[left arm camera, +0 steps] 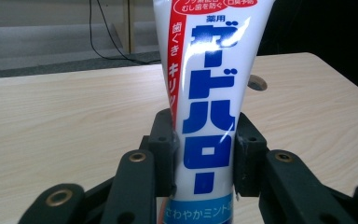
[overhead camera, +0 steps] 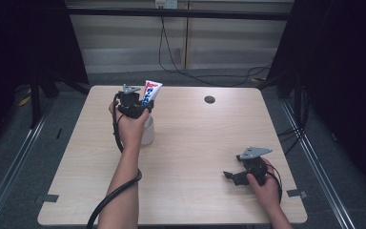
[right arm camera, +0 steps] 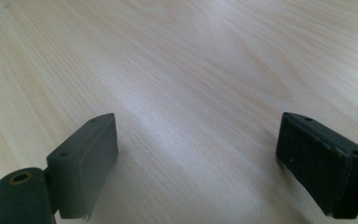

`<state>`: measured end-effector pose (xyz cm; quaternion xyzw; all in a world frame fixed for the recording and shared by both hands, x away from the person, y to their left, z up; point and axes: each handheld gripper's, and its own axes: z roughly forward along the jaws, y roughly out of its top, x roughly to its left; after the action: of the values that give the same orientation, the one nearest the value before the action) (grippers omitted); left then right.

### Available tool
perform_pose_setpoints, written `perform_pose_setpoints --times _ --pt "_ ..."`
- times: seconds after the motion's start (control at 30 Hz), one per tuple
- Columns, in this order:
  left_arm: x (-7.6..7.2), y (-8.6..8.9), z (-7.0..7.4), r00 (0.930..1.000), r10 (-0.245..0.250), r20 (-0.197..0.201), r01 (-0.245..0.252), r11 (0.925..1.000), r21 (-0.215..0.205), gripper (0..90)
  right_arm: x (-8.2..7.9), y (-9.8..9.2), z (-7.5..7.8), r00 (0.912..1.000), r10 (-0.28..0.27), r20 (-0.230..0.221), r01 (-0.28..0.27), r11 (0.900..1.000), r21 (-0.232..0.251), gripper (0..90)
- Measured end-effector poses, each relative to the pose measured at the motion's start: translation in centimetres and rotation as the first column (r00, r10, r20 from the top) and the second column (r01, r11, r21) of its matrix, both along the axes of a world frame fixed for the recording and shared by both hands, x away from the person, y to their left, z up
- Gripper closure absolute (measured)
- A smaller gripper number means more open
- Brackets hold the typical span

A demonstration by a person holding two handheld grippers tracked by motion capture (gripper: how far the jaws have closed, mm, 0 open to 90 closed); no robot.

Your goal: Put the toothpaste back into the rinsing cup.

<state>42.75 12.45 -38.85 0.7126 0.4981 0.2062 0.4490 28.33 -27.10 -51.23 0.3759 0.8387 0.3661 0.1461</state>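
left hand upright, gripping toothpaste tube

— Where's the high view? 
— Above my side, facing forward and down over the counter; 
— And yours? 
— Each rides a claw, close; both share that wood.
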Motion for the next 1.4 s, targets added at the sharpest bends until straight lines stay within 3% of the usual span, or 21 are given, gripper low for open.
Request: perform_pose_setpoints --times 0.53,0.93,1.4 --pt "0.1 0.1 -0.7 0.9998 0.019 0.000 -0.019 0.9994 -0.031 66.4 0.0 0.0 0.0 1.0000 0.001 0.001 -0.001 1.000 0.000 12.2" --pt "0.1 0.5 -1.5 0.9990 0.044 0.001 -0.044 0.9985 -0.031 65.8 0.0 0.0 0.0 1.0000 0.000 -0.002 0.000 1.000 0.000 12.1" --pt "-0.1 0.6 -1.7 0.9993 0.036 -0.004 -0.037 0.9988 -0.031 65.0 0.0 0.0 0.0 1.0000 0.000 -0.002 0.000 1.000 0.000 12.2"
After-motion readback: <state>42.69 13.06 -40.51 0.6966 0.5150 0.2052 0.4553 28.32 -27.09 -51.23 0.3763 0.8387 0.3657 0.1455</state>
